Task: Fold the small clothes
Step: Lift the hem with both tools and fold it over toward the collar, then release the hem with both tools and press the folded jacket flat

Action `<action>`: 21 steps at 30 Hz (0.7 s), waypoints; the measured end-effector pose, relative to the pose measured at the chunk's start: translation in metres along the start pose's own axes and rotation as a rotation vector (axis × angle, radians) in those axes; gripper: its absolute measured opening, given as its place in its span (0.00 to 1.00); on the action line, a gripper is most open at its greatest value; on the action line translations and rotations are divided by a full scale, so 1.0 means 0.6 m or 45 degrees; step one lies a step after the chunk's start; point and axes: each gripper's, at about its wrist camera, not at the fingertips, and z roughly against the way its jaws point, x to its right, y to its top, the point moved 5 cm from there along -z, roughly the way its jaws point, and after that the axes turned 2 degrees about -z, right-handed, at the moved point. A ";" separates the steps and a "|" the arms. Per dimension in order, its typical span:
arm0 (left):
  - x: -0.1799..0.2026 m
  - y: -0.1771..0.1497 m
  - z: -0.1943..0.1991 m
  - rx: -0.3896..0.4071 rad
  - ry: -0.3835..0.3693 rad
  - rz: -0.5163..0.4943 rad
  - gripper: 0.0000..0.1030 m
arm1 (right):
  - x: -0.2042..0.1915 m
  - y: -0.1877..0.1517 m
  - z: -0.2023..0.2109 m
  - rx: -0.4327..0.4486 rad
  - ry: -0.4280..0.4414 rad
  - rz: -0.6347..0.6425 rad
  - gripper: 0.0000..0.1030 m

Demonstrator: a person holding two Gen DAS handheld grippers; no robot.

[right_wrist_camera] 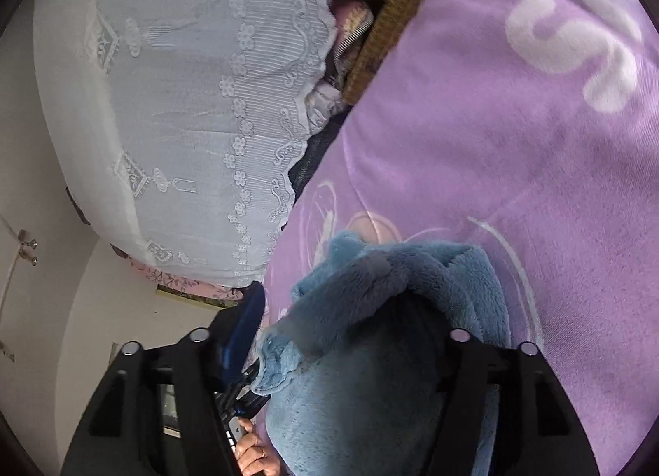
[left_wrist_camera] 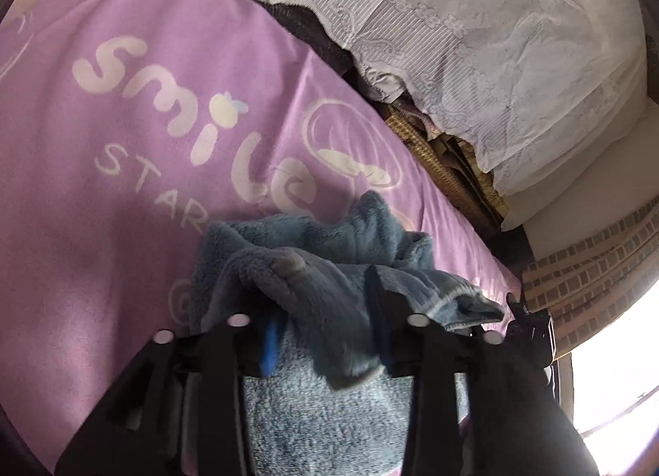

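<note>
Fingers of the left gripper (left_wrist_camera: 325, 311) stand apart in the left wrist view, and the fluffy blue garment (left_wrist_camera: 313, 270) lies bunched up between and over them. One black finger (left_wrist_camera: 381, 311) pokes up through the folds, and a blue pad (left_wrist_camera: 271, 346) peeks out on the other side. The pads do not seem to press the cloth, so the fingers are let go, with the garment draped on them. The gripper points down at a slant toward the purple blanket (left_wrist_camera: 123, 146) with white "smile" letters that covers the bed. The garment sits on the blanket near the bed's far edge, where a white lace cloth (left_wrist_camera: 494, 43) hangs over a pile of things. Part of the other gripper (left_wrist_camera: 531, 327) shows at the right.

Over in the right wrist view, the right gripper (right_wrist_camera: 329, 311) has its fingers wide apart too. One blue finger (right_wrist_camera: 243, 327) stands bare at the left, clear of the cloth. The other finger is hidden under the garment (right_wrist_camera: 391, 290), which is heaped over that side. This gripper points nearly flat across the blanket (right_wrist_camera: 535, 146). A hand (right_wrist_camera: 255, 453) shows at the bottom, holding the other gripper's handle. The lace cloth (right_wrist_camera: 185, 105) hangs at the left.
</note>
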 end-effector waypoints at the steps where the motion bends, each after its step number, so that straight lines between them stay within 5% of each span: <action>1: 0.010 0.003 0.011 0.038 0.013 -0.023 0.68 | -0.016 0.002 0.009 0.023 0.007 0.043 0.70; 3: 0.025 0.010 0.037 0.132 0.061 -0.067 0.83 | -0.049 0.006 0.029 0.067 0.044 0.121 0.70; 5: 0.037 0.015 0.057 0.193 0.101 -0.108 0.86 | -0.065 0.005 0.039 0.097 0.043 0.157 0.70; 9: 0.057 0.005 0.031 0.114 0.069 -0.139 0.86 | -0.088 -0.018 0.017 0.045 -0.048 0.287 0.67; 13: 0.084 -0.004 -0.030 0.023 0.251 -0.214 0.86 | -0.109 -0.057 -0.043 -0.043 -0.164 0.398 0.54; 19: 0.042 0.027 -0.131 -0.103 0.623 -0.182 0.93 | -0.078 -0.040 -0.151 -0.133 -0.303 0.329 0.56; 21: 0.009 0.017 -0.167 -0.164 0.707 -0.206 0.96 | -0.013 -0.023 -0.176 -0.165 -0.316 0.207 0.28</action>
